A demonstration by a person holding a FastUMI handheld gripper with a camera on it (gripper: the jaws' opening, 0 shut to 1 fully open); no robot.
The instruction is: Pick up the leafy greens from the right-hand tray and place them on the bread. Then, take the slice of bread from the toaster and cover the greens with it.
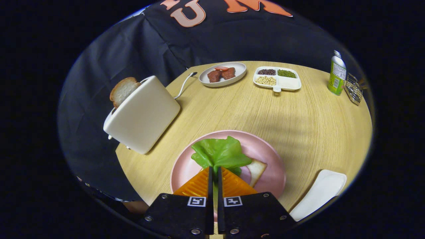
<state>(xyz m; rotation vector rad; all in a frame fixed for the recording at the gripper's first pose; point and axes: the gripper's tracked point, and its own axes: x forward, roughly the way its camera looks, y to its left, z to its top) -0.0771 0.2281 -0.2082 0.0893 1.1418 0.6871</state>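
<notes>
**Gripper closed on greens above pink plate**

The gripper [214,169] has its two fingers drawn almost together, with only a thin slit between them. The stem end of the leafy greens [219,153] is pinched in that slit, and the leaf fans out just ahead of the fingertips.

The greens sit over a pink plate [272,166] near the front of the round wooden table [298,116]. A slice of bread [257,170] lies on the plate, mostly covered by the leaf and the fingers, with one corner showing to the right. Whether the leaf rests on the bread cannot be told.

To the near right, an empty white tray [320,194] lies close to the table edge.

To the left stands a cream toaster [142,114], with a second slice of bread [123,90] standing up out of its slot.

At the far side are a grey plate [237,74] holding pieces of meat [220,74], a divided dish [289,84] of beans, a green bottle [337,74] and a small wire rack [353,88] at far right.
</notes>
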